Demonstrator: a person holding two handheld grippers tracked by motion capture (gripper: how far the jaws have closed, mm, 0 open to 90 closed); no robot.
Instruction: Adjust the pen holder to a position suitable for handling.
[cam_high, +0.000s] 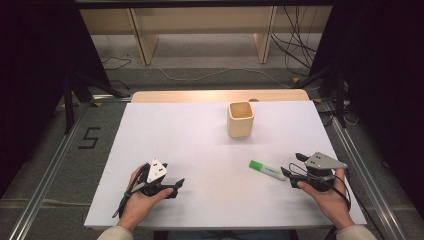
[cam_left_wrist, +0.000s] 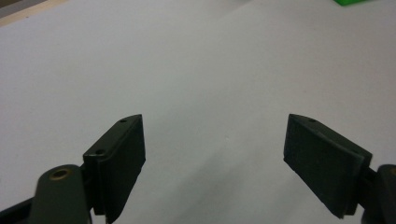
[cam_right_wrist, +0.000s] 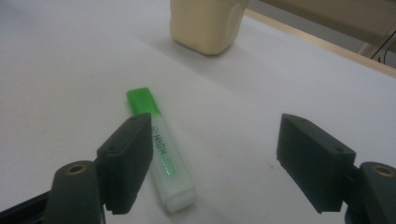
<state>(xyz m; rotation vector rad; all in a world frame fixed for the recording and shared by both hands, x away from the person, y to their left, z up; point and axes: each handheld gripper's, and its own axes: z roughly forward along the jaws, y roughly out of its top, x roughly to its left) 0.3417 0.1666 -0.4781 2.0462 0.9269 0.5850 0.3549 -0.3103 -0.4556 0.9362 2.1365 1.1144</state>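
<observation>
Glossy plastic highlighter on a smooth, matt white table.

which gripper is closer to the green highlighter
The right gripper: its open jaws sit right at the end of the green highlighter, while the left gripper rests far across the white table.

Green-capped highlighter lies flat on the table.

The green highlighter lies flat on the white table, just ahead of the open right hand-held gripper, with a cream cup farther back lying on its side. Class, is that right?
Not quite: the cream cup stands upright, mouth up, as the high view shows. The green highlighter does lie flat on the white table, just ahead of the open right hand-held gripper.
</observation>
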